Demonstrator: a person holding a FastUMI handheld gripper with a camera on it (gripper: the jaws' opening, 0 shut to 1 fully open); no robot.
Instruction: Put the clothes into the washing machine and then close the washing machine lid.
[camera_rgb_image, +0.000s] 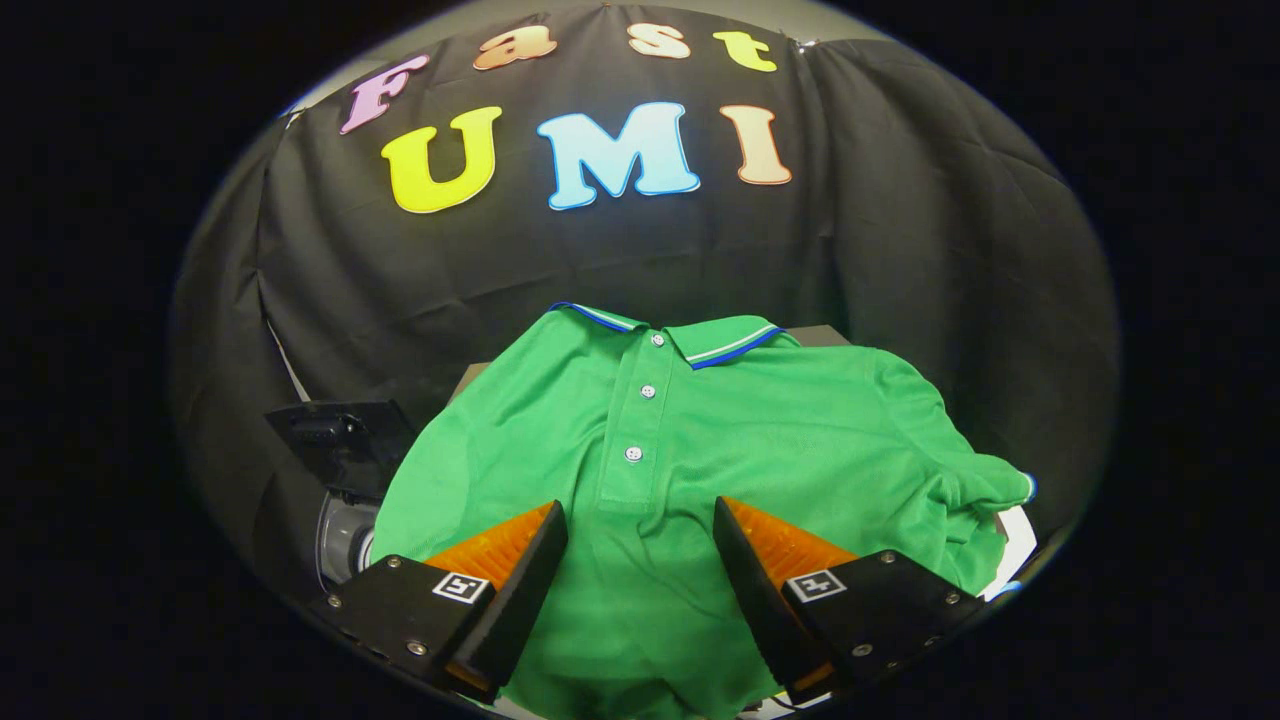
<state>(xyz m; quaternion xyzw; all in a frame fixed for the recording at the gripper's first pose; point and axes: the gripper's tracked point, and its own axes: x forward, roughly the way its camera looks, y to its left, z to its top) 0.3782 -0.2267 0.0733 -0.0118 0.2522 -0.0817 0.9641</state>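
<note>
Gripper (640, 560) fingers parted and empty above a green polo shirt (700, 430) spread flat, a dark device (340, 440) left of it; the shirt, soft and light, would likely bunch best near its placket (635, 430).

Gripper-mounted fisheye view, close above the green polo shirt (660, 440), facing forward toward the booth wall (900, 200).

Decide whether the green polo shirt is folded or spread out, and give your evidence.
Spread out. The green polo shirt lies flat, front up, collar and button placket showing, one sleeve bunched. The gripper is open, its fingers apart above the shirt.
</note>
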